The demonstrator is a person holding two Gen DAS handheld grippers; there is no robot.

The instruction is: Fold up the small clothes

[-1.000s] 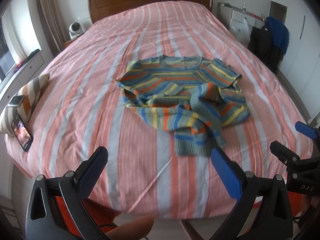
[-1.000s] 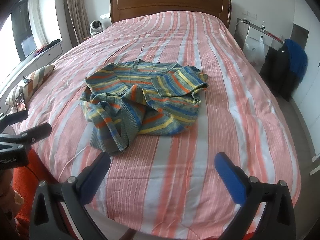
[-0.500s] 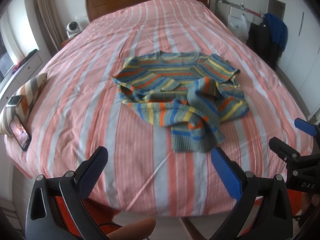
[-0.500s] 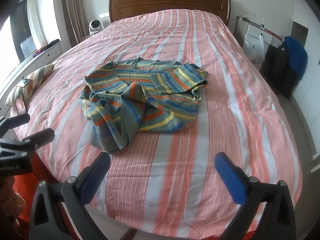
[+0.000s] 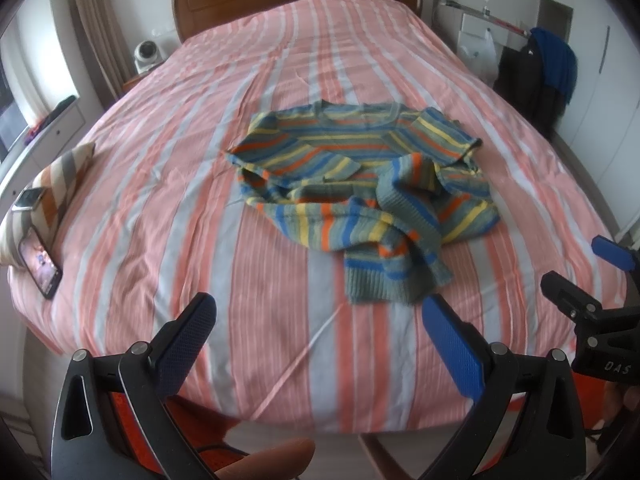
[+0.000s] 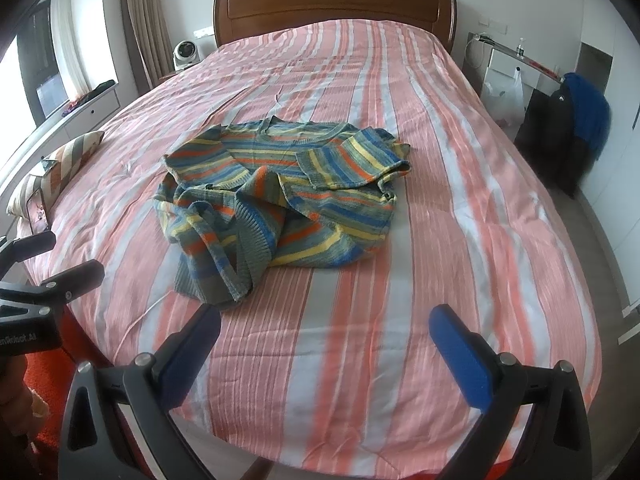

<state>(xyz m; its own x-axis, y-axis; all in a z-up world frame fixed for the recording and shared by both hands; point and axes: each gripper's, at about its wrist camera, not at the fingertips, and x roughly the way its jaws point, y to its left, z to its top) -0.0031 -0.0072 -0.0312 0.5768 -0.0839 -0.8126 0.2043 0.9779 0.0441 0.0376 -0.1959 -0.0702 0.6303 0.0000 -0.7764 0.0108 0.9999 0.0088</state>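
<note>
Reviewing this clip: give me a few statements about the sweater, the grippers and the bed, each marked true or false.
1. The striped sweater lies crumpled on the bed. True.
2. The left gripper is clamped on the sweater. False: it is open and clear of the sweater.
3. The right gripper is open and holds nothing. True.
4. The sweater is neatly folded into a square. False: its sleeves lie bunched across the body.
5. A phone leans against a pillow at the bed's edge. True.
</note>
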